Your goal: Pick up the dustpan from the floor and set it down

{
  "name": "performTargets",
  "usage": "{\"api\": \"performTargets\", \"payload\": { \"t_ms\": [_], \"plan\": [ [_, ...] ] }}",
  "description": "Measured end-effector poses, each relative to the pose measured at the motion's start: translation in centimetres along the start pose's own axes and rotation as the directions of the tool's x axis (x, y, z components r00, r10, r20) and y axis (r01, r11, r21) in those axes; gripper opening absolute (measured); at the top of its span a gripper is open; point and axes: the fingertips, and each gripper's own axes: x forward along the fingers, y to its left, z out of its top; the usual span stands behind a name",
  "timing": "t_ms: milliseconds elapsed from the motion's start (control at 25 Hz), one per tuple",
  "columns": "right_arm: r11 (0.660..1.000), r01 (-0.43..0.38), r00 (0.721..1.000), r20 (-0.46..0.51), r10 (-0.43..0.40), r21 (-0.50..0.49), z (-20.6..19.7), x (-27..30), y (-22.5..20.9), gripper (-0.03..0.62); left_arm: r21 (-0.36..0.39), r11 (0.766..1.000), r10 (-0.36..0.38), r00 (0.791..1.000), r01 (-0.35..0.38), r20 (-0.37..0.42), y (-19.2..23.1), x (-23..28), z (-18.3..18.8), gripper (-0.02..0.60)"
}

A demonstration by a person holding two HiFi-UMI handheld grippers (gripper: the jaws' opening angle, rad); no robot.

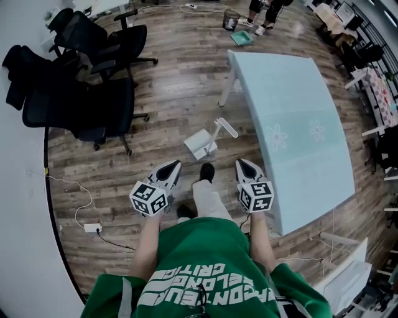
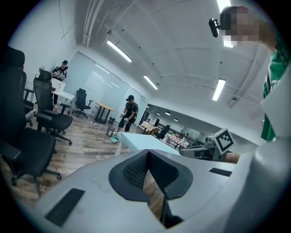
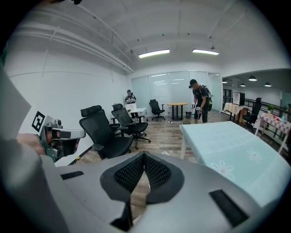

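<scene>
In the head view a white dustpan point(image 1: 201, 144) lies on the wooden floor with its long handle point(image 1: 226, 127) angled toward the table leg. It is just ahead of my feet. My left gripper point(image 1: 172, 166) hovers low, short of the dustpan and to its left, jaws shut and empty. My right gripper point(image 1: 241, 163) is held level with it, to the right of the dustpan and close to the table edge, also shut on nothing. In the left gripper view the pads point(image 2: 136, 169) meet at the tip. The right gripper view shows its pads point(image 3: 132, 173) closed the same way.
A light blue table point(image 1: 298, 112) runs along the right. Black office chairs point(image 1: 93, 93) crowd the left. A power strip with a cable point(image 1: 92, 228) lies on the floor at lower left. A bin point(image 1: 231, 18), a teal pan point(image 1: 241, 38) and a standing person point(image 1: 264, 12) are at the far end.
</scene>
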Motion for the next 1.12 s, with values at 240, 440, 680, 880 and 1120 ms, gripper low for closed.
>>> {"api": "performTargets", "payload": {
  "t_ms": [240, 440, 680, 880, 1120],
  "plan": [
    [0.999, -0.017, 1.000, -0.009, 0.017, -0.030, 3.6, 5.6, -4.1, 0.008, 0.019, 0.999, 0.048, 0.999, -0.047, -0.005, 3.0, 4.0, 3.4, 0.002],
    [0.998, -0.038, 0.999, -0.039, 0.037, -0.045, 5.7, 10.1, -7.7, 0.008, 0.034, 0.996, 0.087, 0.996, -0.087, -0.013, 5.0, 7.6, 6.1, 0.002],
    [0.992, -0.101, 0.989, -0.113, 0.092, -0.074, 5.0, 14.5, -10.3, 0.009, 0.021, 0.991, 0.132, 0.990, -0.131, -0.039, 6.7, 11.6, 6.6, 0.002],
    [0.986, -0.150, 0.981, -0.137, 0.139, -0.076, 4.4, 16.9, -11.3, 0.009, 0.023, 0.991, 0.134, 0.989, -0.133, -0.062, 7.0, 15.0, 6.6, 0.002],
    [0.982, -0.177, 0.974, -0.151, 0.167, -0.060, 3.8, 17.8, -12.1, 0.009, 0.021, 0.994, 0.108, 0.992, -0.107, -0.072, 6.5, 18.0, 7.0, 0.002]
  ]
}}
